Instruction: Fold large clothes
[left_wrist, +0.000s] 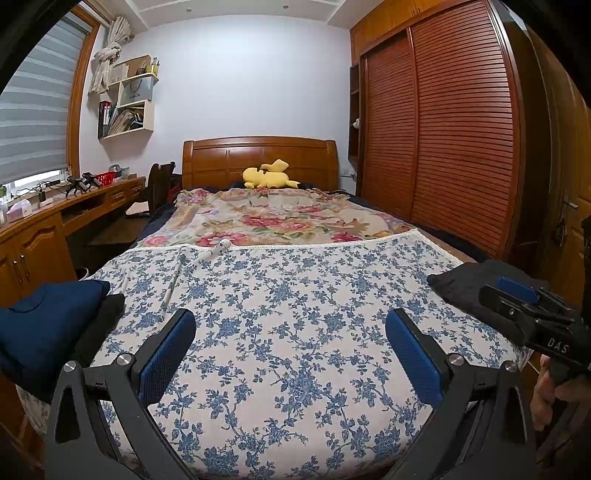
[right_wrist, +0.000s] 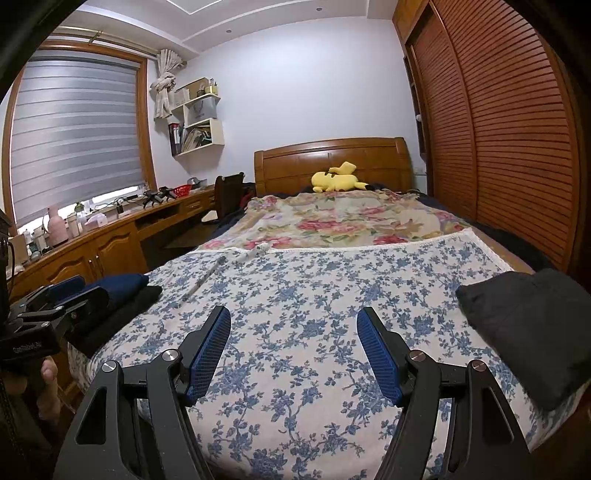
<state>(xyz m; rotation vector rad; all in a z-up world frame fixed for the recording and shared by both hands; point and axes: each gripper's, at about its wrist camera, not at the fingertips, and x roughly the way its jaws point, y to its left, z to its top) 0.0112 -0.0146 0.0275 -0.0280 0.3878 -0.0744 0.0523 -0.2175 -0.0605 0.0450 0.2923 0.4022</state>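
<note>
Hand-held gripper (right_wrist: 293, 350) left of dark garment (right_wrist: 524, 325)

Both wrist views low, facing headboard (left_wrist: 259, 157)

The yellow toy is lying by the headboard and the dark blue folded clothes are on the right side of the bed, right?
Not quite. The yellow toy does lie by the headboard, but the dark blue folded clothes sit on the bed's left side, as the left wrist view shows.

hand-held gripper (left_wrist: 290, 354): black frame | blue textured pads | silver screws | white lettering, perhaps "DAS"
</note>
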